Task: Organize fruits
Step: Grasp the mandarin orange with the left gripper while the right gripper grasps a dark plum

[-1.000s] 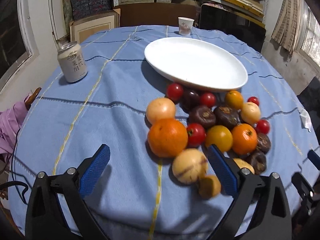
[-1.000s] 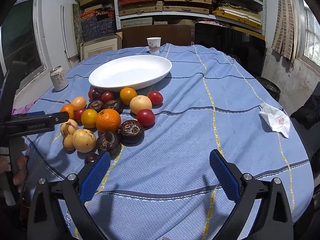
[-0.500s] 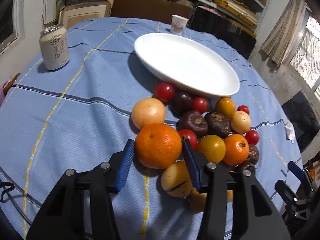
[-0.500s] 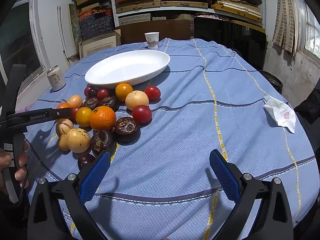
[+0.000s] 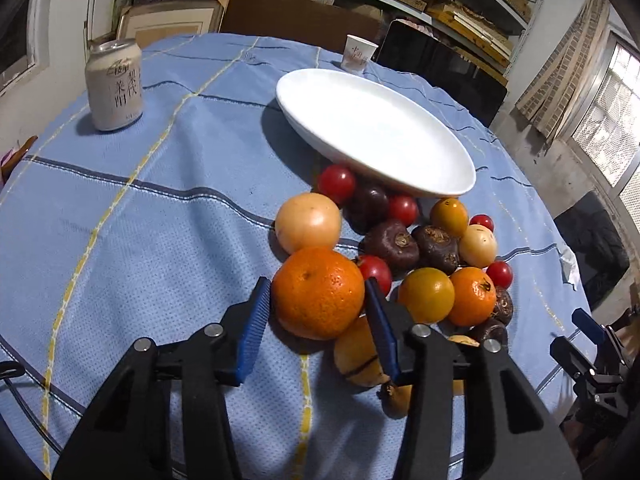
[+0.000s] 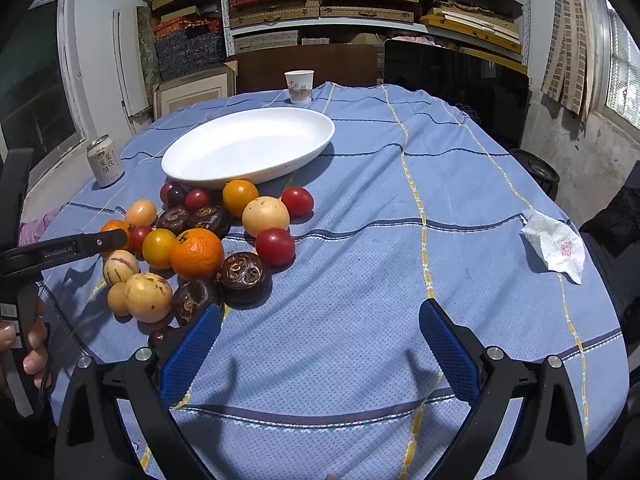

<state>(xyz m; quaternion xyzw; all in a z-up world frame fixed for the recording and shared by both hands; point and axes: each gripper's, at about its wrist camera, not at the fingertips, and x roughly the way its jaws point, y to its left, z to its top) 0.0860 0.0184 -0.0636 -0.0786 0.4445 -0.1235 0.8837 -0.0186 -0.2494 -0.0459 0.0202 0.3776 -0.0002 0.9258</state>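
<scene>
The white oval plate stands near the middle of the bench with nothing in it. A paper cup with small printing too fine to read sits at the far edge; what it holds cannot be seen. A pale drink can with dark Chinese characters on its side stands toward the left edge, well apart from the plate.

The fruits lie in a loose heap on the cloth just in front of the plate: red and yellow tomatoes, dark purple wrinkled fruits, pale yellow striped ones and two oranges.

The left tool has its blue pads on either side of the big orange at the near left edge of the heap, closed against its skin; the orange looks to rest on the cloth. Its arm reads "GenRobot.AI" in the right wrist view. The right tool hangs wide open over bare cloth near the front edge, holding nothing.

A blue tablecloth with yellow and dark stripes covers the bench. A crumpled tissue with a red mark lies near the right edge. Behind stand shelves of flat boxes, a dark screen and a window with a curtain.
</scene>
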